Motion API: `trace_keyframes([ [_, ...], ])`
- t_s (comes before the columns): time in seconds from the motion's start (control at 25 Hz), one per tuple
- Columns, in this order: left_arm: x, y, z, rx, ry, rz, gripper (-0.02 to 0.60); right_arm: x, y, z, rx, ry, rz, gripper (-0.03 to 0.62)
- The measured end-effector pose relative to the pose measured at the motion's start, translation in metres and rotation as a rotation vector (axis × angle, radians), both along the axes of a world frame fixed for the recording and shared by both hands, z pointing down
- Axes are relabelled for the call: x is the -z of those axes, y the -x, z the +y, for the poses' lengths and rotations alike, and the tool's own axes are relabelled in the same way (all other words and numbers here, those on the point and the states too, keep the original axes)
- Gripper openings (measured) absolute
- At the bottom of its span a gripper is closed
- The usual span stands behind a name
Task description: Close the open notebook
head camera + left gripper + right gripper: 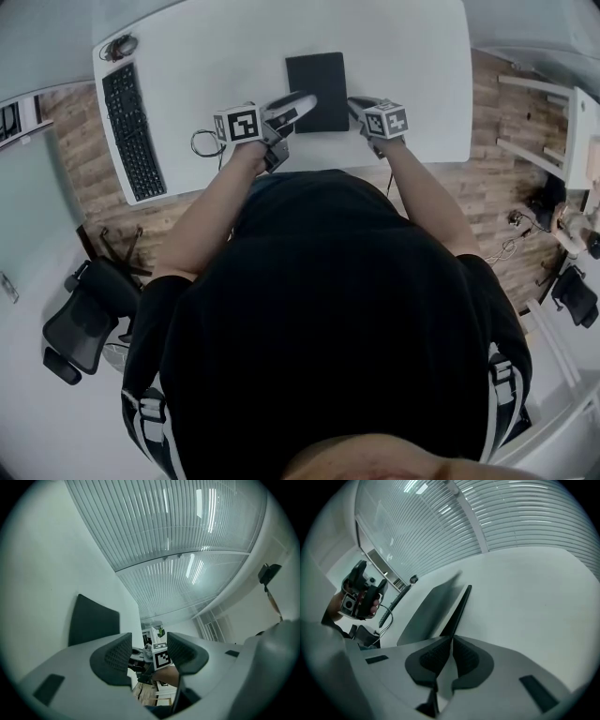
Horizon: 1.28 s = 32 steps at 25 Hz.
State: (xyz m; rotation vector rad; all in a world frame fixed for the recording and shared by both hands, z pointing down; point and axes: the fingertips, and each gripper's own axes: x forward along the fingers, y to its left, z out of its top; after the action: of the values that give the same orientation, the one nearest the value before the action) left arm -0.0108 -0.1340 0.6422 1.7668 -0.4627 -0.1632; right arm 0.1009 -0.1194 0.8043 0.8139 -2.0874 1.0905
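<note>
On the white desk (412, 56): the black notebook (317, 91) lies flat and looks already closed.
Left gripper (149, 656): jaws wide apart, nothing between them, held beside the notebook's left edge.
Right gripper (451, 653): jaws pressed together, seemingly pinching the notebook's near edge.
Risk: lifting the right gripper while it pinches may drag the notebook or reopen its cover.

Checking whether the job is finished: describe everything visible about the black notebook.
The notebook is a slim black rectangle with a plain matt cover, lying closed and flat on the white table. The right gripper, jaws together, meets its near right edge; whether it pinches it is unclear. The open left gripper hovers by its left edge.
</note>
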Motion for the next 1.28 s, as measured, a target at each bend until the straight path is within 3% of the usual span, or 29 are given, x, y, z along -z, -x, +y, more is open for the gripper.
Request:
trace_keyframes([
  [0.72,0.0,0.009,-0.001,0.03,-0.034,-0.016,0.075,0.001,-0.004,-0.001,-0.005,-0.005,0.0,0.044],
  [1.28,0.015,0.01,0.0,0.038,-0.081,-0.038,0.034,0.035,-0.037,-0.026,-0.077,-0.093,0.017,0.041],
])
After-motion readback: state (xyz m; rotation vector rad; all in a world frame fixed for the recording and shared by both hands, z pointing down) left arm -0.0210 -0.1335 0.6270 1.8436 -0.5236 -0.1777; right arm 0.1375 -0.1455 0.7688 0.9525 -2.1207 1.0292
